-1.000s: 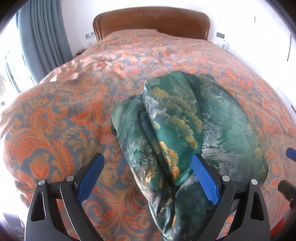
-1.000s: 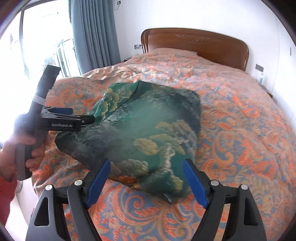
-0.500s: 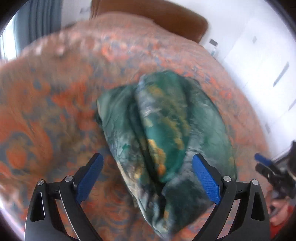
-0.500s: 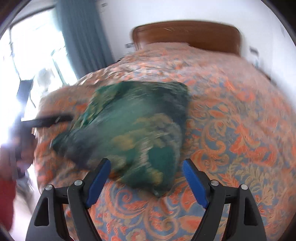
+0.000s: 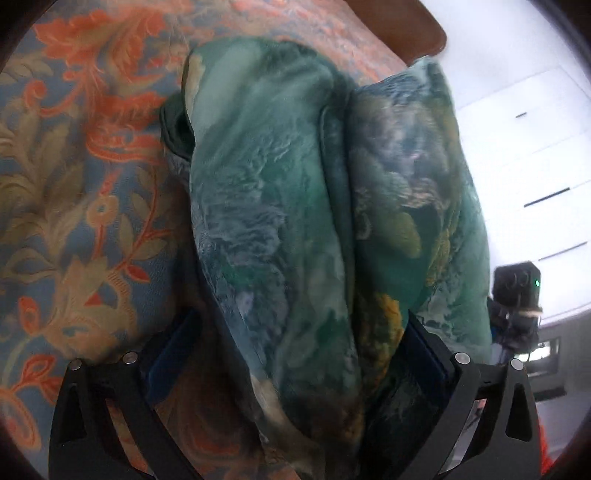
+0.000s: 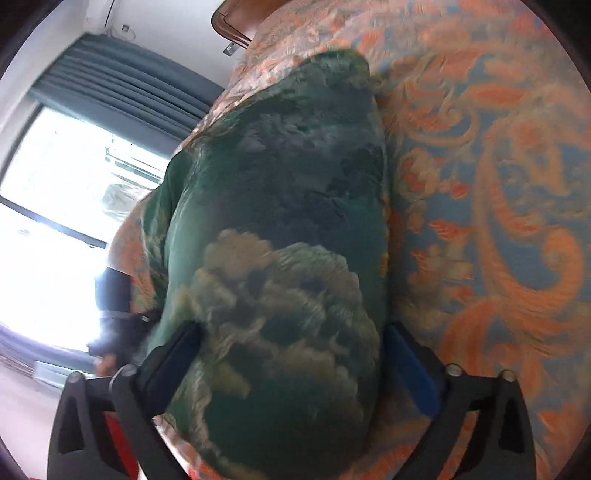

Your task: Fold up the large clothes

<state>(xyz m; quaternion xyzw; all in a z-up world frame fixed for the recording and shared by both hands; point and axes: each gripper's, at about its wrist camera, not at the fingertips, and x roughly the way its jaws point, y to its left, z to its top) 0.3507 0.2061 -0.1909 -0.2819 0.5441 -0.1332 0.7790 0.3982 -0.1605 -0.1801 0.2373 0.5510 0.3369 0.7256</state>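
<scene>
Folded green printed garment [image 5: 280, 221] on orange floral bedspread [image 5: 85, 177], bulging between spread fingers of left gripper [image 5: 295, 354] and right gripper [image 6: 295, 362]; neither clamped. Grey curtain [image 6: 122, 92] beyond.

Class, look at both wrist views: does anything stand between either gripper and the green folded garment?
Nothing visible does. The green garment already fills the gap in the left gripper and the right gripper, over the bedspread.

An orange-and-blue floral bedspread [image 6: 498, 184] covers the bed, with a brown wooden headboard [image 5: 399, 26] at its far end. Grey-blue curtains [image 6: 122, 92] hang beside a bright window [image 6: 55, 192]. White walls [image 5: 517, 44] and white cabinets [image 5: 535, 166] stand behind.
</scene>
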